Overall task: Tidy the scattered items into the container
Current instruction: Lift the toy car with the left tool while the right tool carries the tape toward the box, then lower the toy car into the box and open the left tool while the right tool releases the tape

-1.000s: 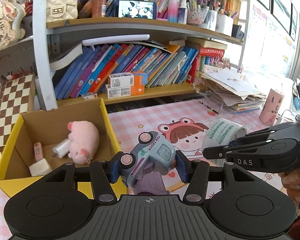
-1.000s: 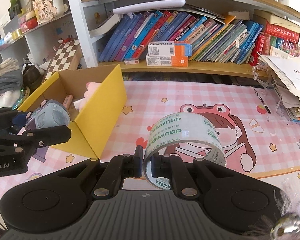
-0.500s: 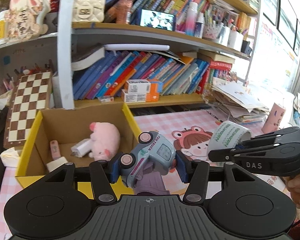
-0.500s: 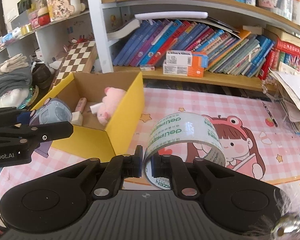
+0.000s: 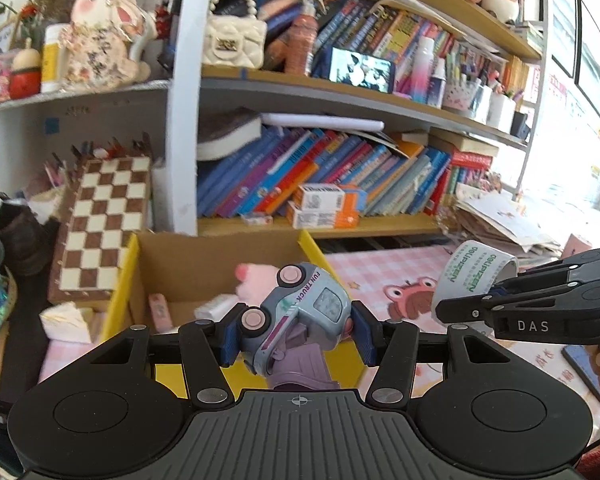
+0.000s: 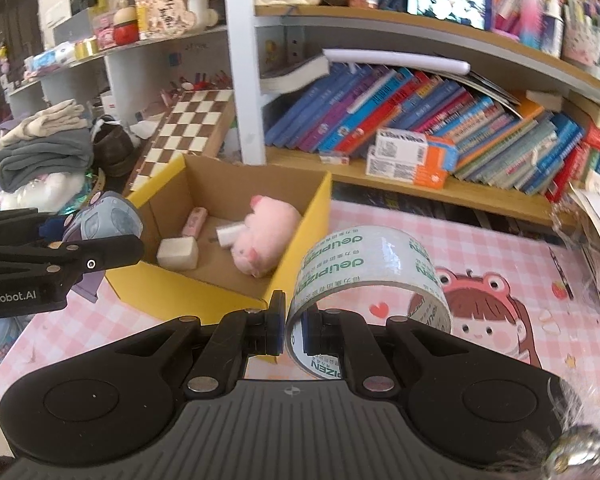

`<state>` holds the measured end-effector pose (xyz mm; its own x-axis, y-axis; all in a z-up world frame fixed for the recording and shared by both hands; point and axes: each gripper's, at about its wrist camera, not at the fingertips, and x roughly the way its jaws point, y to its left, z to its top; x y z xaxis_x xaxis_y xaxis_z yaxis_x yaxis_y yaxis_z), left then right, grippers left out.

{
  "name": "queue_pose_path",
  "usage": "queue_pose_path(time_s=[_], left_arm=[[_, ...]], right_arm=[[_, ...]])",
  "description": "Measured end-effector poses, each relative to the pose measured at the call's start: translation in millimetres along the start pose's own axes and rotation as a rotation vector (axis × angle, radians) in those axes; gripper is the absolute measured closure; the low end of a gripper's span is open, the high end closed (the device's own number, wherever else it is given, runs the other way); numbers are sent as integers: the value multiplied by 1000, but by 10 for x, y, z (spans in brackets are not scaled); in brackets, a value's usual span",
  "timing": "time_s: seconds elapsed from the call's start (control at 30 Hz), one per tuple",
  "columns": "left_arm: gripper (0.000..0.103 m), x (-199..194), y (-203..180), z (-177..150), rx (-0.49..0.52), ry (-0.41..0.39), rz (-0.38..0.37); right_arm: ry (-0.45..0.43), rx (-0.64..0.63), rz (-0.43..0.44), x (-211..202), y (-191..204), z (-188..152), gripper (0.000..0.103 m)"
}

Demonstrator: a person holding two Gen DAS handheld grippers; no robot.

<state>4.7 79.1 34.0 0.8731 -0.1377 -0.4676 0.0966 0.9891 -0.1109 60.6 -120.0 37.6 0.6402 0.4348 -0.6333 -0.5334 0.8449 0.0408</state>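
Bookshelf (image 6: 440,184): we see it run behind the whole table, its lowest board just beyond the box's far wall.
Table mat (image 6: 500,256): pink checked, with bare room to the right of the box; its right side is cut off by the frame.
Box (image 6: 300,232): yellow outside, brown cardboard inside, top open; a chessboard (image 5: 104,220) leans close against its far left side.
Box contents: a pink plush pig (image 6: 264,240) beside the right wall, a white block (image 6: 178,253) near the front wall, two smaller items we cannot make out.
Left gripper (image 5: 298,330): our fingers clamp a grey-blue toy truck (image 5: 300,312), held above the box's near wall; the truck hides part of the pig.
Right gripper (image 6: 294,328): our fingers pinch the wall of a clear tape roll (image 6: 364,276), one inside the ring, one outside, held just right of the box's front corner.
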Motion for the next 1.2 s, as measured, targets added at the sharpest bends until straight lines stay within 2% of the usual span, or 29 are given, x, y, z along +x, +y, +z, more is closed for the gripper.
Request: queue_pose_path(time_s=[0.7, 1.2], left_arm=[[50, 77, 440, 294, -24, -96, 106], [50, 379, 701, 271, -61, -48, 137]], right_arm=[[-91, -163, 104, 322, 406, 716, 95], [-8, -205, 174, 837, 560, 856, 95]])
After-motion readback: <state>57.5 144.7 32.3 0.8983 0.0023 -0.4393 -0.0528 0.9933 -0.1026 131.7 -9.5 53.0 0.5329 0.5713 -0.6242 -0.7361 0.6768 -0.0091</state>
